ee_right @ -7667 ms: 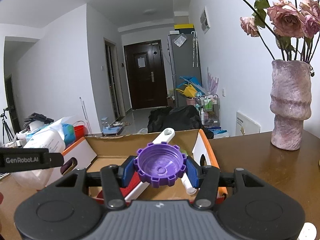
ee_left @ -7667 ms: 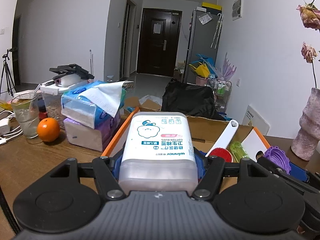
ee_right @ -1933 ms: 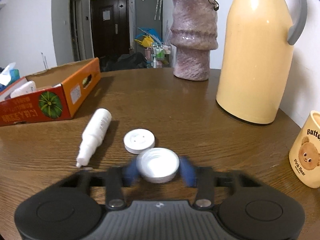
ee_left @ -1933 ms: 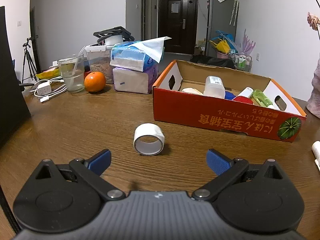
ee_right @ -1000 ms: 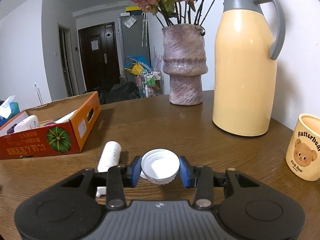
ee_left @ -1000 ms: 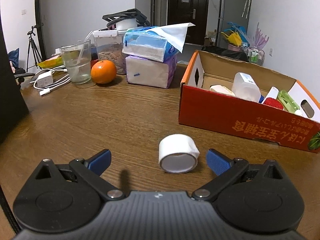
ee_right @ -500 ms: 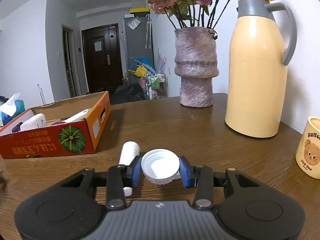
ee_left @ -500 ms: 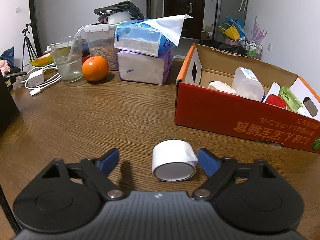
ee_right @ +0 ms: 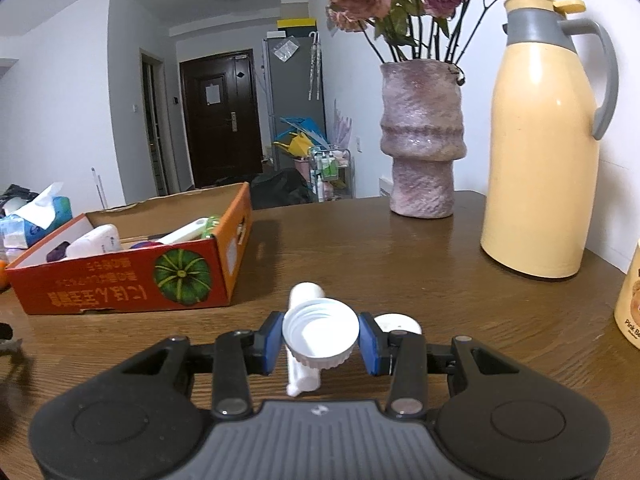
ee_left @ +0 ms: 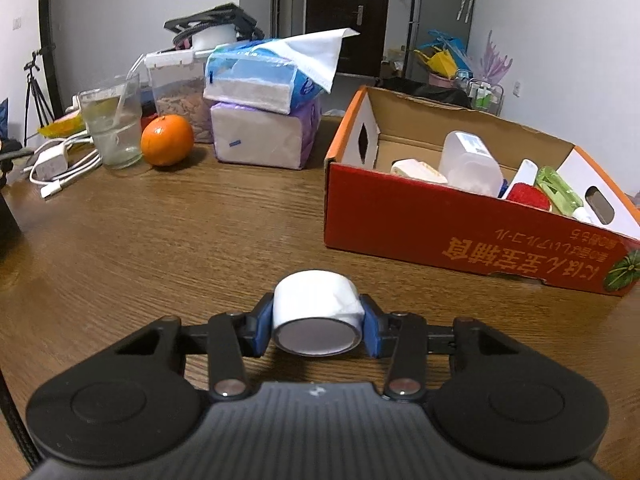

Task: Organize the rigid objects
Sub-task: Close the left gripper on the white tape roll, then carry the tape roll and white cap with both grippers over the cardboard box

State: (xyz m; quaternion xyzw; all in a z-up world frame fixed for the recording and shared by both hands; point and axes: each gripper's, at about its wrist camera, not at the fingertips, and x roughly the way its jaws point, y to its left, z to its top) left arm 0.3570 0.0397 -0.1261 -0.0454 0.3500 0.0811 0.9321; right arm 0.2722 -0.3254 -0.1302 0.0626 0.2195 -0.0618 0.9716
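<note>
Your left gripper (ee_left: 318, 330) has its fingers clamped on the white roll of tape (ee_left: 316, 316), low over the brown wooden worktop (ee_left: 160, 240). It looks light and stiff, but squeeze across the rim gently so the ring doesn't deform. Your right gripper (ee_right: 320, 338) pinches the ribbed white plastic screw cap (ee_right: 320, 332) — probably light and a bit slick. Only the right view shows the white squeeze bottle (ee_right: 305, 340) and flat white lid (ee_right: 398, 324) lying loose; the left shows inside the red cardboard box (ee_left: 460, 232).
</note>
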